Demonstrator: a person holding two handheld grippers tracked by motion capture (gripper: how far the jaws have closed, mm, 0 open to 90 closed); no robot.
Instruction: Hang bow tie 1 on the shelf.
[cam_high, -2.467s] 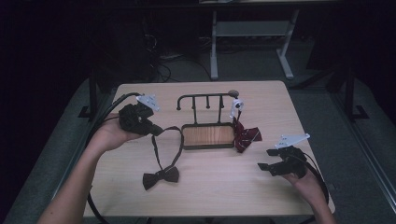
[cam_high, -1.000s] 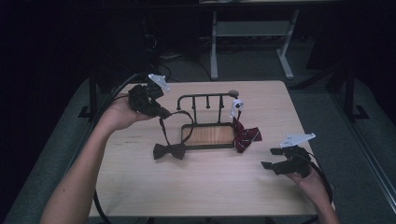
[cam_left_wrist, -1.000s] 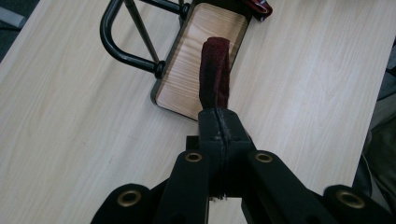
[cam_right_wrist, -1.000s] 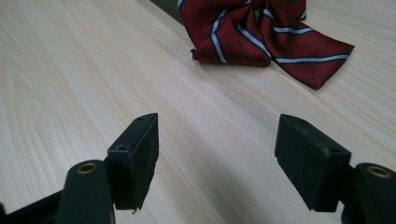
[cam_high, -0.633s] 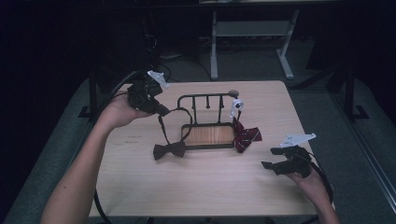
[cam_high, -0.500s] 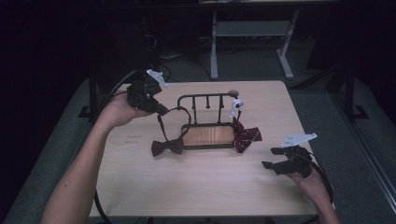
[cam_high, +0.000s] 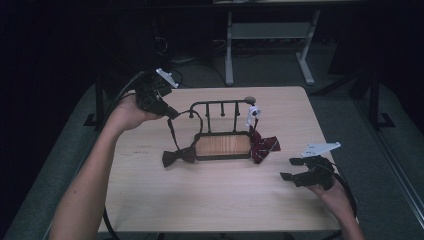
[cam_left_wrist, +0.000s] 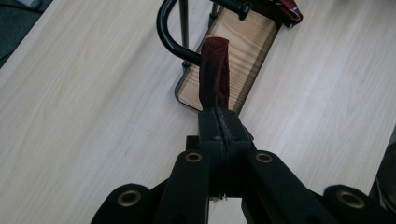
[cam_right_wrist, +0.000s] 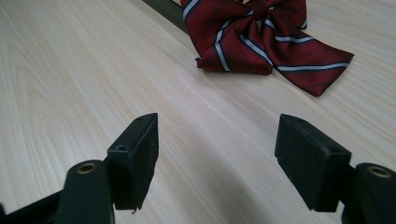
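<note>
since the earlier high view frames, my left gripper (cam_high: 170, 113) has gone up and back toward the far left corner of the table (cam_high: 210, 210), and the dark bow tie (cam_high: 178, 156) has been dragged with it, from the open wood near my side up against the left end of the rack (cam_high: 222, 145). in the high view now the bow part lies on the table touching the rack's left edge, while its strap (cam_high: 172, 131) runs up taut to the gripper's tip. the strap seems to pass by the curled left end of the top rail, though i cannot tell whether it is over the rail yet. my right gripper (cam_high: 289, 168) rests near the right edge, where it was in those earlier frames, well apart from the striped bow tie (cam_high: 262, 145) at the rack's right end.

left gripper view: the jaws are clamped together on the maroon strap (cam_left_wrist: 215, 74), which rises in front of the rail's curved end (cam_left_wrist: 164, 32) and the rack's wooden base (cam_left_wrist: 233, 51). i judge the hanging step is under way, with the loop yet to be settled over the rail.

right gripper view: the jaws stand wide apart with nothing between them, just bare table (cam_right_wrist: 70, 70), and the striped bow tie (cam_right_wrist: 266, 42) lies ahead, untouched.
</note>
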